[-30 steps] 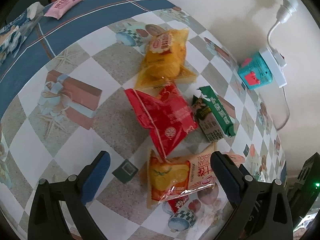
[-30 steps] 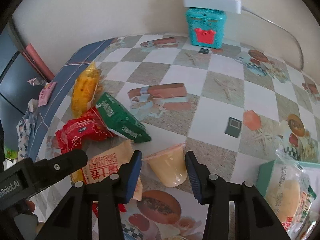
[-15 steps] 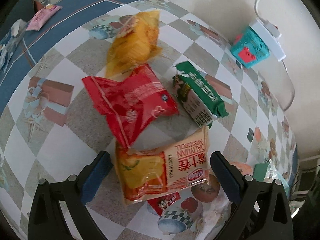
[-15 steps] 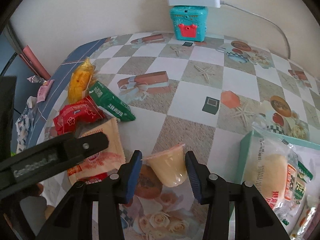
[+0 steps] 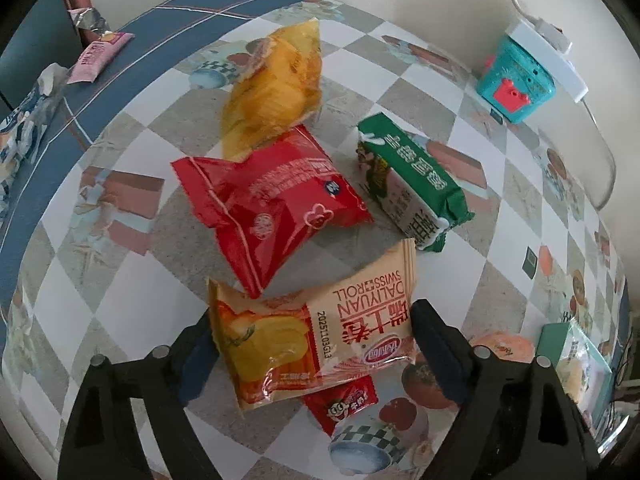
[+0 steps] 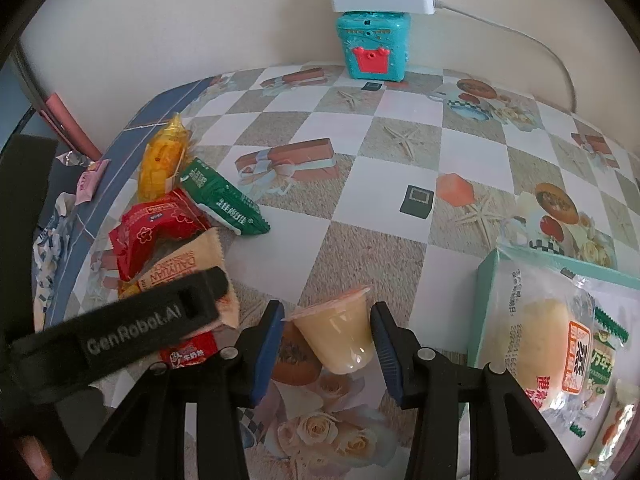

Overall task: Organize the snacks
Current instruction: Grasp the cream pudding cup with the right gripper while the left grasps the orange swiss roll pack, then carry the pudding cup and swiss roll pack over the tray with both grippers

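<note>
My right gripper (image 6: 327, 336) is shut on a pale yellow jelly cup (image 6: 335, 328) and holds it above the table. My left gripper (image 5: 316, 344) is open, its fingers on either side of a Swiss roll packet (image 5: 316, 332) that lies on the table. Behind that packet lie a red packet (image 5: 272, 204), a green packet (image 5: 412, 184) and a yellow packet (image 5: 276, 84). A small red sachet (image 5: 340, 400) sticks out from under the Swiss roll packet. The pile also shows at the left of the right wrist view, with the left gripper's body (image 6: 120, 340) over it.
A teal box (image 6: 520, 276) at the right holds several wrapped snacks. A teal toy (image 6: 374, 46) with a white power strip (image 6: 382, 0) on it stands by the back wall. A pink sachet (image 5: 98, 58) lies at the table's left edge.
My left gripper has moved forward and down, so the Swiss roll packet now lies between its fingers. My right gripper has carried the jelly cup rightward, nearer the teal box.
</note>
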The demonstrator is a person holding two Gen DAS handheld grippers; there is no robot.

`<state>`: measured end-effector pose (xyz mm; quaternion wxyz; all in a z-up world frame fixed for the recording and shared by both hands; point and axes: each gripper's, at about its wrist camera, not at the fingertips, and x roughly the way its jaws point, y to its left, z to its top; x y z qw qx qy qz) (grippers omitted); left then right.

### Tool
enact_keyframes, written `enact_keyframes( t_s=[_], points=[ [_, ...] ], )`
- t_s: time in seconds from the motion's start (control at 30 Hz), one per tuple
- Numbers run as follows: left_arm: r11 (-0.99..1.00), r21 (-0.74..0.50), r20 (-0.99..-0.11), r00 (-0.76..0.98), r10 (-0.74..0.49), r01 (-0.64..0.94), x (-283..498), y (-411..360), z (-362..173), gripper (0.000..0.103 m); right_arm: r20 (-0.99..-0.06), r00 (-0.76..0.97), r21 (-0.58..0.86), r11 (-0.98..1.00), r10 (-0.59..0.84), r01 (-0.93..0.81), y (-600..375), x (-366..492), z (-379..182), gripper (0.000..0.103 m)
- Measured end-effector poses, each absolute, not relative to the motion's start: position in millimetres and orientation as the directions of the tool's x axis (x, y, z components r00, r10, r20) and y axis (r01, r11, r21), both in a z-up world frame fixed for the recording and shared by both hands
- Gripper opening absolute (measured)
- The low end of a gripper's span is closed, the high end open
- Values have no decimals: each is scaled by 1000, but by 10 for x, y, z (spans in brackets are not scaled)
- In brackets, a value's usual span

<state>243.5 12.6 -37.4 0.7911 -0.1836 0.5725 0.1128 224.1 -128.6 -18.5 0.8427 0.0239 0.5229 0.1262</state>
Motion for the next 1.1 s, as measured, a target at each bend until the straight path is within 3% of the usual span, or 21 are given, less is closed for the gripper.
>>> enact_keyframes(
  t_s=[0.17,0.7,1.1],
  points=[
    [900,-191,-944,326,-58,-392,2380,175,-315,84,-873,419,193,965,251,-177,-1296,2191,-182,48],
    [907,-222,-911,407,-63,-357,1924,179,307,83,-797,510,305,944,324,-122,-1472,1672,244,48],
    [918,-214,-861,509,-15,-334,1522,84,806,83,-763,608,355,929,222,107,-2099,1172,540,48]
  ],
)
